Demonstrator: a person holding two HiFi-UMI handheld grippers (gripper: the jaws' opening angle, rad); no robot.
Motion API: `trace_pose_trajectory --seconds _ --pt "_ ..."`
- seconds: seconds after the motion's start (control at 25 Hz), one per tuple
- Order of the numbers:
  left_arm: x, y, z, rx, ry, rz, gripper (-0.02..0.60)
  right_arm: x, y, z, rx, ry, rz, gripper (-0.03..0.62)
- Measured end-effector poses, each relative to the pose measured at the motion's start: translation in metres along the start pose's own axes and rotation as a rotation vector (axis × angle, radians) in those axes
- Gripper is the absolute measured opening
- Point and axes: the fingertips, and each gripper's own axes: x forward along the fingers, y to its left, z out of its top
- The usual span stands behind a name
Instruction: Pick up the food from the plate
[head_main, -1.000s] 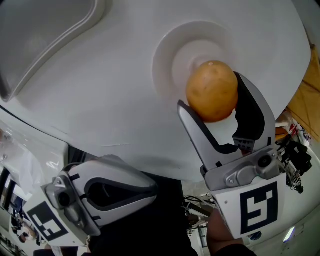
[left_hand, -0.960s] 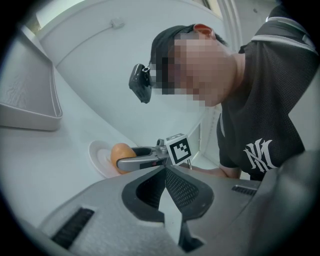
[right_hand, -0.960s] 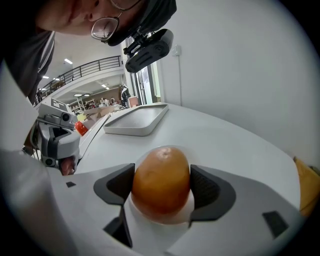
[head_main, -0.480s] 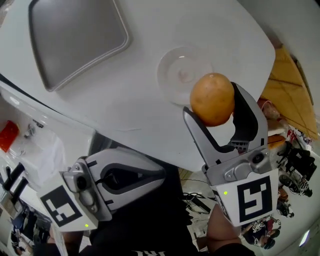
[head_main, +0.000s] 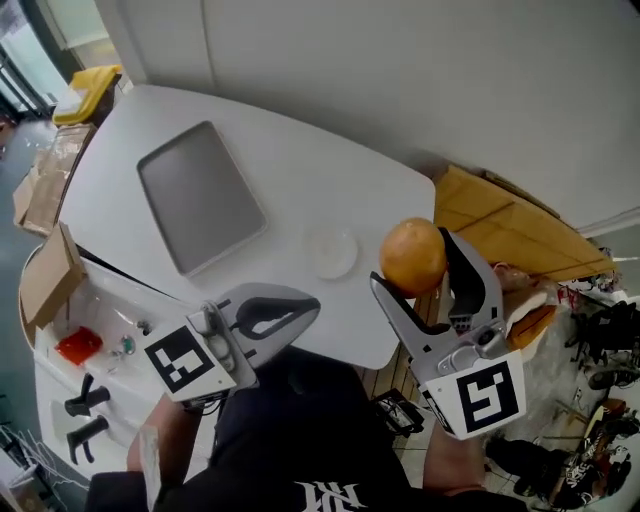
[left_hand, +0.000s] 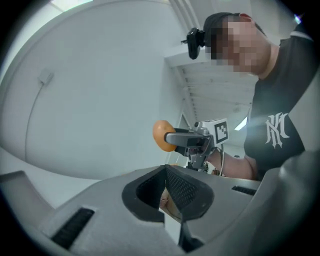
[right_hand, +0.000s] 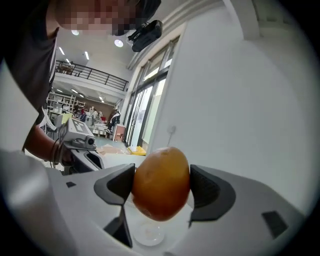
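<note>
Orange (head_main: 412, 256), round, golden-brown skin, clamped in right tongs (head_main: 414, 260)

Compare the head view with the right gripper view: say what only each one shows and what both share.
Only the head view: the gray tray on the white table, the cardboard sheets beside the table, and the square marker on the right gripper. Only the right gripper view: a balcony railing in the hall and the head camera overhead. Both: the orange food clamped between the right gripper's jaws, the empty plate, and the left gripper.
</note>
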Motion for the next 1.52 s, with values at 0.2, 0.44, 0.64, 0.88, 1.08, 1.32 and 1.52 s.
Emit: trace_pose_trajectory --seconds 0.2,0.44,0.64,0.88,1.08,1.32,1.52 --pt "0.005 -0.030 0.050 0.125 -0.048 -0.014 0.005 -0.051 0.008 0.038 -0.063 -0.129 0.006 0.342" --pt "-0.007 -0.074 0.072 0.222 -0.029 0.049 0.005 -0.145 0.019 0.071 -0.008 -0.397 0.035 0.342" --pt "-0.017 -0.117 0.080 0.250 -0.069 0.084 0.005 -0.227 0.011 0.081 0.046 -0.522 -0.017 0.342" --pt "-0.006 -0.179 0.050 0.251 -0.004 0.056 0.005 -0.313 0.006 0.046 0.160 -0.549 -0.065 0.342" --pt "-0.019 -0.209 0.037 0.261 0.011 0.032 0.005 -0.344 0.012 0.034 0.223 -0.568 -0.094 0.342" --pt "-0.040 -0.234 0.034 0.237 -0.011 -0.022 0.005 -0.345 0.060 0.054 0.284 -0.570 -0.007 0.342" --pt "-0.073 -0.252 0.018 0.216 0.009 -0.056 0.005 -0.324 0.123 0.057 0.402 -0.573 0.151 0.342"
